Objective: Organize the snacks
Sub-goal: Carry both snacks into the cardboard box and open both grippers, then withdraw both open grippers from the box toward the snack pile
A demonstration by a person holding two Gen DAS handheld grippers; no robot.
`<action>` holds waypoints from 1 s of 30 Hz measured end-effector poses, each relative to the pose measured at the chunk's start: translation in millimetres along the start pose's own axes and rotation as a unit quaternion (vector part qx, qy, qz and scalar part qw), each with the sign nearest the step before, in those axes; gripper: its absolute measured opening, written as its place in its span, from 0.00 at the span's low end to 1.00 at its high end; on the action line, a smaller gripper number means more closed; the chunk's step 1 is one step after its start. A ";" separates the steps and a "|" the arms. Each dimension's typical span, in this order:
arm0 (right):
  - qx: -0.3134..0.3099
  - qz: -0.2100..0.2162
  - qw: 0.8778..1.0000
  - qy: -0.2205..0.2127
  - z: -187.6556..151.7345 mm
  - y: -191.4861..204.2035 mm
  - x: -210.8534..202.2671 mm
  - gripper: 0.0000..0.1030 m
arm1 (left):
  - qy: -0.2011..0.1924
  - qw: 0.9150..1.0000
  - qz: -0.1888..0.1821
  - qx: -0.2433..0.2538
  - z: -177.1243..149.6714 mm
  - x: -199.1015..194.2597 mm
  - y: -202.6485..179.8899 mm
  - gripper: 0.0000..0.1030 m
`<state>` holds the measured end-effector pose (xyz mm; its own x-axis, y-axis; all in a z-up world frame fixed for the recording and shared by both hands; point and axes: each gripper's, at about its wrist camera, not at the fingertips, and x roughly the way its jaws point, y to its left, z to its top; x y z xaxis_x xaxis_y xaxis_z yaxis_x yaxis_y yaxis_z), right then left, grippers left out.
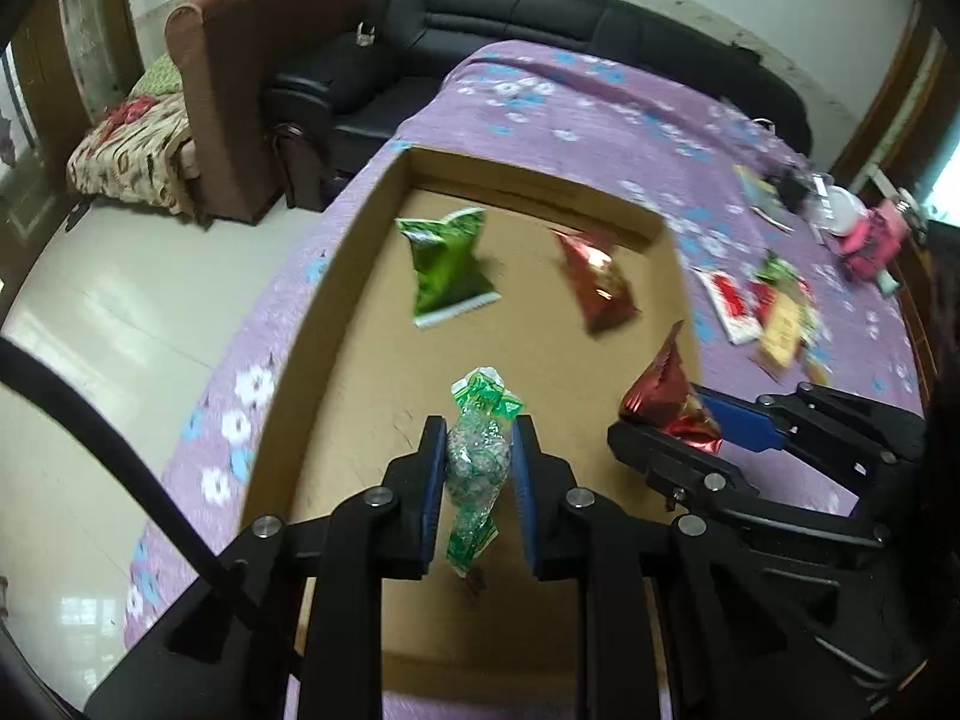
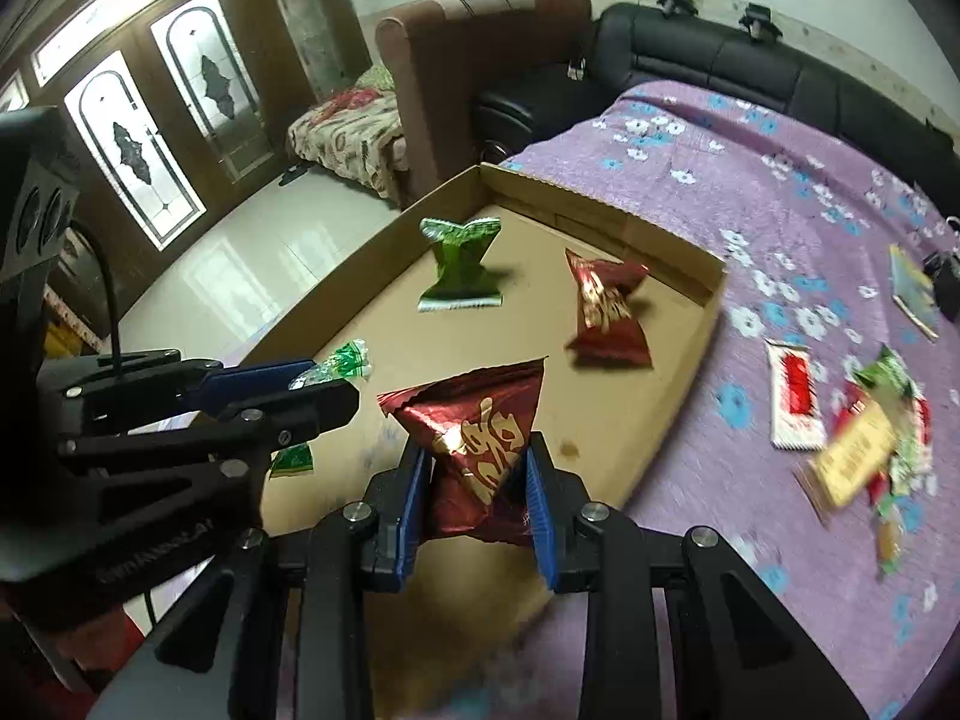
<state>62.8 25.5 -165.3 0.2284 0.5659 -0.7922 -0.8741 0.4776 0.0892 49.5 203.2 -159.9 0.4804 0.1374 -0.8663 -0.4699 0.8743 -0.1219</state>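
My left gripper (image 1: 478, 441) is shut on a clear packet with green ends (image 1: 477, 456), held above the floor of a shallow cardboard box (image 1: 372, 324). To its right, my right gripper (image 2: 477, 456) is shut on a dark red foil snack bag (image 2: 474, 420) over the same cardboard box (image 2: 336, 312). From the left wrist the right gripper (image 1: 678, 420) shows gripping that red bag (image 1: 663, 387). From the right wrist the left gripper (image 2: 324, 381) shows at the left with the green-ended packet (image 2: 345, 360). A green bag (image 1: 447, 267) and another red bag (image 1: 597, 282) lie in the box.
The box lies on a purple flowered cloth (image 2: 780, 192). A heap of loose snack packets (image 2: 852, 438) sits on the cloth to the right of the box. Beyond the cloth stand a black sofa (image 1: 540, 12) and a brown armchair (image 1: 240, 90); pale tiled floor (image 1: 120, 312) lies at left.
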 end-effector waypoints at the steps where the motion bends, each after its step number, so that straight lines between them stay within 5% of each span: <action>1: 0.003 -0.002 1.000 0.002 6.8 -1.6 7.1 0.29 | 0.003 1.000 0.006 -0.005 5.0 6.0 1.9 0.23; 11: 0.008 -0.041 0.999 0.035 23.0 -15.2 40.1 0.31 | 0.047 0.998 0.019 -0.030 29.7 42.1 14.4 0.23; 14: 0.002 -0.044 0.998 0.039 23.0 -14.6 40.8 0.31 | 0.064 0.997 0.032 -0.023 29.2 45.1 11.6 0.35; 18: 0.005 -0.045 0.998 0.043 22.5 -17.8 38.6 0.36 | 0.057 0.997 0.045 -0.027 27.9 41.0 12.4 0.44; 30: 0.012 -0.030 0.999 0.043 4.1 -19.4 14.7 0.47 | 0.045 0.997 0.065 -0.021 16.5 26.8 1.4 0.48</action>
<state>84.9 27.4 -176.2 0.2416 0.4769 -0.8451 -0.8492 0.5254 0.0537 73.9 215.7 -175.3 0.3453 0.2035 -0.9162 -0.5556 0.8311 -0.0248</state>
